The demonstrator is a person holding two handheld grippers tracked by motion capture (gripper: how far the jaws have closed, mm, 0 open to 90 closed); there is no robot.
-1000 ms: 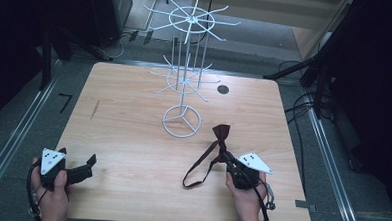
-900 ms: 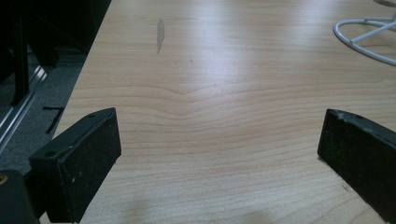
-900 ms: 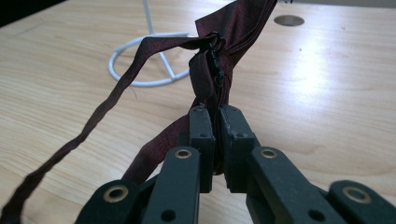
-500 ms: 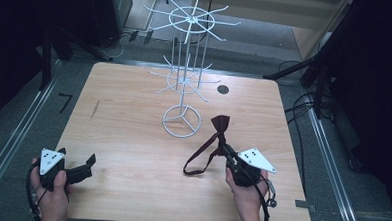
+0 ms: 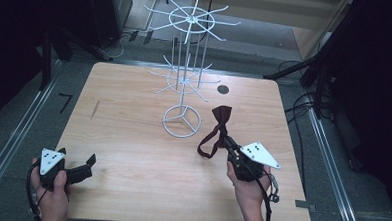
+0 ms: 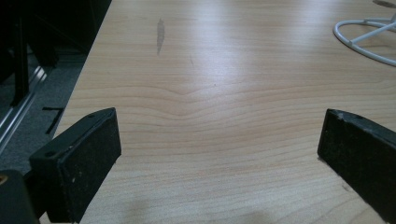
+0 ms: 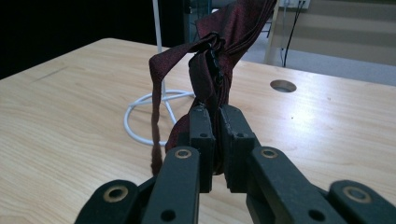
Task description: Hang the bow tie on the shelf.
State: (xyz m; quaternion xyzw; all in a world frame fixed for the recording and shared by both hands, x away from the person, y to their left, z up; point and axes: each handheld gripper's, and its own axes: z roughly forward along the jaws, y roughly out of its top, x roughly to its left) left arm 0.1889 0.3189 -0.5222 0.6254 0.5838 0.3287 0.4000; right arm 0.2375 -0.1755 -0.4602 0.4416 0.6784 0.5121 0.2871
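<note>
A dark red bow tie [image 5: 219, 117] with its strap hanging in a loop is lifted off the wooden table [image 5: 133, 133], right of the white wire rack's ring base [image 5: 181, 121]. My right gripper [image 5: 228, 144] is shut on it; in the right gripper view the jaws pinch the bow tie [image 7: 219, 56] and the strap dangles to the left before the rack's base [image 7: 140, 116]. My left gripper [image 5: 89, 167] rests at the table's front left corner. It stands open, and in the left gripper view its black fingers [image 6: 84, 158] have bare wood between them.
The white wire rack [image 5: 189, 50] with two tiers of hooks stands at the table's middle back. A round cable hole [image 5: 223, 89] lies to its right. Dark stands and cables surround the table. Metal rails run along both sides of the floor.
My right gripper has risen with the bow tie, whose strap now hangs clear of the table. The left gripper has stayed put.
</note>
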